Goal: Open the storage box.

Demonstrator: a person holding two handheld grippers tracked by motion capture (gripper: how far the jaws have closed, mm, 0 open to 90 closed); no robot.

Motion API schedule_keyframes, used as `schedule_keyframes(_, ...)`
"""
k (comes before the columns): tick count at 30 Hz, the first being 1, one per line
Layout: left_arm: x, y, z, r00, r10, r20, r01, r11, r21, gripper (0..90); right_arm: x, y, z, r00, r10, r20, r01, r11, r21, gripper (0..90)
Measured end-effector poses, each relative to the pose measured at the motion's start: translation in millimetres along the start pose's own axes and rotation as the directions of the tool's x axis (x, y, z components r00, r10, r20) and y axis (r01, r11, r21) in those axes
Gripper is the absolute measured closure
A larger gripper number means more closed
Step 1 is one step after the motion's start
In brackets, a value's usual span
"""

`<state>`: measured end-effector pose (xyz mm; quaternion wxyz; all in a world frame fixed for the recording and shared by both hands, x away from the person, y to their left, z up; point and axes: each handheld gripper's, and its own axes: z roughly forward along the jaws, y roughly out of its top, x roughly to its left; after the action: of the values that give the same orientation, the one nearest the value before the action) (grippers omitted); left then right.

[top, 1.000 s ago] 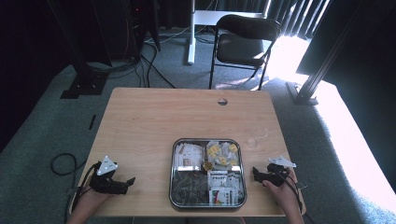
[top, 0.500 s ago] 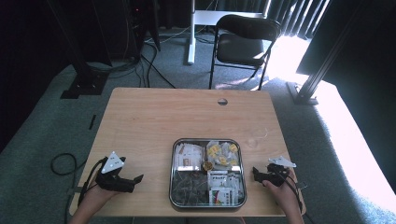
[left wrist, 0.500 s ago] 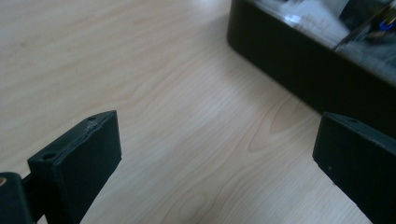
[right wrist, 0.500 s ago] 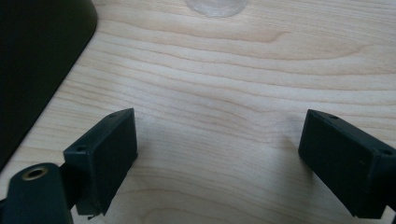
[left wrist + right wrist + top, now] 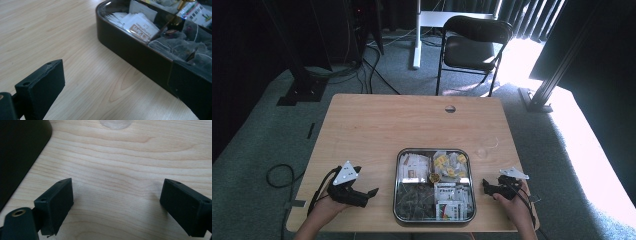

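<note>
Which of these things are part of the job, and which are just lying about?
Part of the job:
- divided tray of sachets and tea bags
- left gripper, open beside the tray
- right gripper, open beside the tray

Just lying about:
- folding chair
- floor cables

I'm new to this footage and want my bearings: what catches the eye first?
A metal tray split into compartments of packets and tea bags sits at the near middle of the wooden table. The left gripper and right gripper flank it, jaws open and empty. A black folding chair stands beyond.
</note>
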<state>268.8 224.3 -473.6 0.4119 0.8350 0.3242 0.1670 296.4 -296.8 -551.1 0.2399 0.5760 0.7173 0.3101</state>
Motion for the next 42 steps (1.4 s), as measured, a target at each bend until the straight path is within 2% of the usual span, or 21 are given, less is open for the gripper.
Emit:
schedule_keyframes(1, -4.2, 1.8, 1.9, 0.9997, 0.022, -0.001, -0.022, 0.9997, 0.002, 1.3, 0.0, 0.0, 0.0, 1.0000, 0.000, 0.000, 0.000, 1.000, 0.000, 10.8)
schedule_keyframes(4, -6.6, 3.6, 3.4, 0.9996, 0.027, 0.008, -0.027, 0.9996, -0.003, 1.3, 0.1, 0.0, 0.0, 1.0000, 0.001, 0.000, -0.001, 1.000, 0.000, 10.8)
schedule_keyframes(10, -12.9, 9.8, 9.8, 0.9980, 0.035, 0.053, -0.034, 0.9993, -0.012, 1.3, 0.1, 0.0, 0.0, 1.0000, 0.000, 0.000, 0.000, 1.000, 0.000, 10.8)
schedule_keyframes(17, -20.6, 16.6, 17.6, 0.9955, 0.061, 0.073, -0.060, 0.9981, -0.015, 1.3, 0.1, 0.0, 0.0, 1.0000, 0.000, 0.000, 0.000, 1.000, 0.000, 10.8)
schedule_keyframes(22, -27.2, 24.2, 24.2, 0.9907, 0.080, 0.110, -0.077, 0.9966, -0.028, 1.3, 0.1, 0.0, 0.0, 1.0000, 0.000, 0.000, 0.000, 1.000, 0.000, 10.8)
schedule_keyframes(27, -33.8, 29.8, 28.8, 0.9877, 0.100, 0.120, -0.097, 0.9949, -0.030, 1.4, 0.1, 0.0, 0.0, 1.0000, 0.001, 0.000, -0.001, 1.000, 0.000, 10.8)
schedule_keyframes(30, -40.2, 34.2, 35.4, 0.9832, 0.120, 0.137, -0.118, 0.9927, -0.026, 1.4, 0.0, 0.0, 0.0, 1.0000, 0.000, 0.000, 0.000, 1.000, 0.000, 10.8)
schedule_keyframes(36, -43.6, 36.3, 44.1, 0.9828, 0.114, 0.145, -0.109, 0.9931, -0.044, 3.3, 0.0, 0.0, 0.0, 1.0000, 0.001, 0.000, -0.001, 1.000, 0.000, 10.8)
schedule_keyframes(38, -45.2, 38.4, 46.9, 0.9810, 0.110, 0.160, -0.103, 0.9933, -0.053, 3.3, 0.0, 0.0, 0.0, 1.0000, 0.001, 0.000, -0.001, 1.000, 0.000, 10.8)
schedule_keyframes(42, -50.7, 44.8, 53.2, 0.9777, 0.124, 0.170, -0.116, 0.9917, -0.054, 3.3, 0.0, 0.0, 0.0, 1.0000, 0.000, 0.000, 0.000, 1.000, 0.000, 10.8)
